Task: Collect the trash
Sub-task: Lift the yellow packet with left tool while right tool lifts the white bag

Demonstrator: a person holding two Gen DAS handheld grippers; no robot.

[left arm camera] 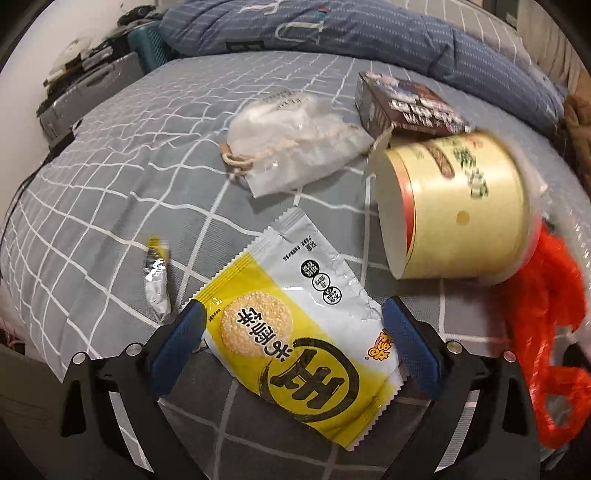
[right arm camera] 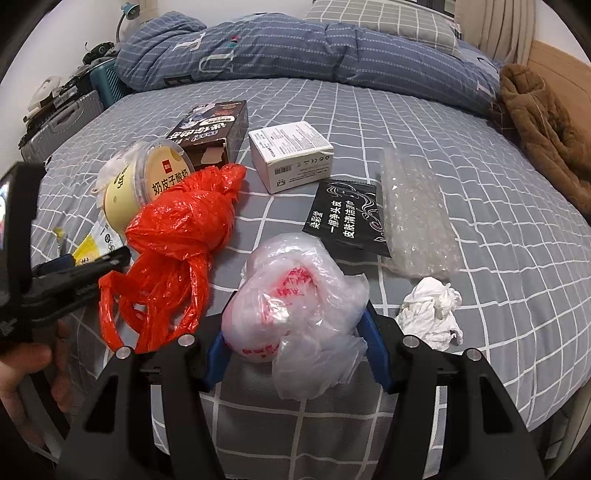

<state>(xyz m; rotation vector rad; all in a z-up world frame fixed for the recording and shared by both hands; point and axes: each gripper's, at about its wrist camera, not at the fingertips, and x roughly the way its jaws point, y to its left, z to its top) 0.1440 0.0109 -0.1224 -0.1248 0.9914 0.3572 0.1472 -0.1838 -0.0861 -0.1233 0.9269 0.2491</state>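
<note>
Straddling wrapper [left arm camera: 299, 325] at lower centre, left gripper [left arm camera: 293, 328] spread wide, grasping nothing; wrapper lying flat on bed [left arm camera: 110, 177], long axis slanting upper left to lower right between fingers. Flanking clear bag [right arm camera: 295, 314] at lower centre, right gripper [right arm camera: 295, 354] released, bag nearest it.

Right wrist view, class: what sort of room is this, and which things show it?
Most likely a bedroom. The litter lies on a bed with a grey checked sheet, a folded blue quilt lies behind, and a pillow sits beyond.
</note>
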